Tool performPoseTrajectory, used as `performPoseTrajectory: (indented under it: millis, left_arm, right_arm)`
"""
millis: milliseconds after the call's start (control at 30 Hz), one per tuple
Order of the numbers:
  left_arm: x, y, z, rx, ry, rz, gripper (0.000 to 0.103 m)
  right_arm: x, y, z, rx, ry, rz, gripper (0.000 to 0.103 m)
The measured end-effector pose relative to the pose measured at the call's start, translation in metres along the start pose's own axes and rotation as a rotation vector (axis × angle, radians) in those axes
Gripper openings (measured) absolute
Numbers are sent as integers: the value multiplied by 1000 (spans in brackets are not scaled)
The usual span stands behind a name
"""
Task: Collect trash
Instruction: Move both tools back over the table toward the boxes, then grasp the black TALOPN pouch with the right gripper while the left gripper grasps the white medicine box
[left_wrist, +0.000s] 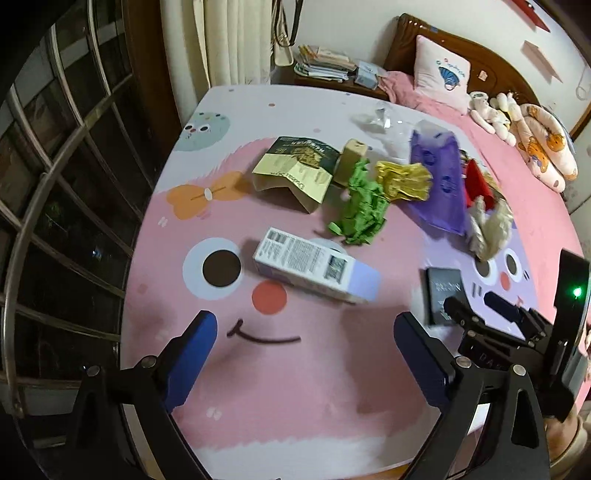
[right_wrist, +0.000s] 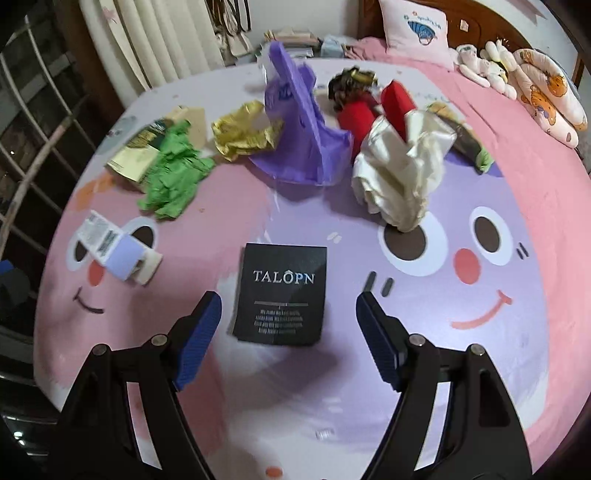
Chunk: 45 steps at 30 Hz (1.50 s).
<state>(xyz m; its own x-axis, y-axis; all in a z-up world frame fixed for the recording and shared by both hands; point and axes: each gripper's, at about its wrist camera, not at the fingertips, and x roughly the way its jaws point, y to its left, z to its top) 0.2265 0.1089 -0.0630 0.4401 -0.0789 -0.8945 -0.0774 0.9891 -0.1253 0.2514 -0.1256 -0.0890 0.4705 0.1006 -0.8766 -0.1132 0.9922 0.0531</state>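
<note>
Two boxes (left_wrist: 317, 264) (right_wrist: 282, 293) — perhaps more.

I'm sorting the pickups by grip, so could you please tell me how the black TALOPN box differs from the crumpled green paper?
The black box is flat, rigid and square-edged; the green paper is crumpled into a loose, irregular heap. The black box bears white lettering; the green paper shows no print. The black box lies alone just ahead of the open right claw; the green paper lies farther off, against other trash. Both rest on the cartoon-print sheet.

Black TALOPN box (right_wrist: 280, 293); green crumpled paper (right_wrist: 173, 181); purple bag (right_wrist: 306, 122); pink-lilac cartoon-face bedsheet (right_wrist: 480, 369).
</note>
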Motion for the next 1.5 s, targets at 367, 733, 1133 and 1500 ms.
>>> performPoseTrajectory:
  millis: [367,733,1133,1500]
  left_arm:
    - [41,16,25,-101,39,-4,98]
    - [64,12,40,-191,90,12,98]
    - [100,23,57,-357,164,100,98]
    - [128,14,54,-360,256,137,77]
  right_arm:
    - [41,18,-5,-61,55,-67,71]
    - [38,24,0,-49,42,-58,53]
    - [33,16,23,-7,10,-33,45]
    - [20,2,11,42,9,3,44]
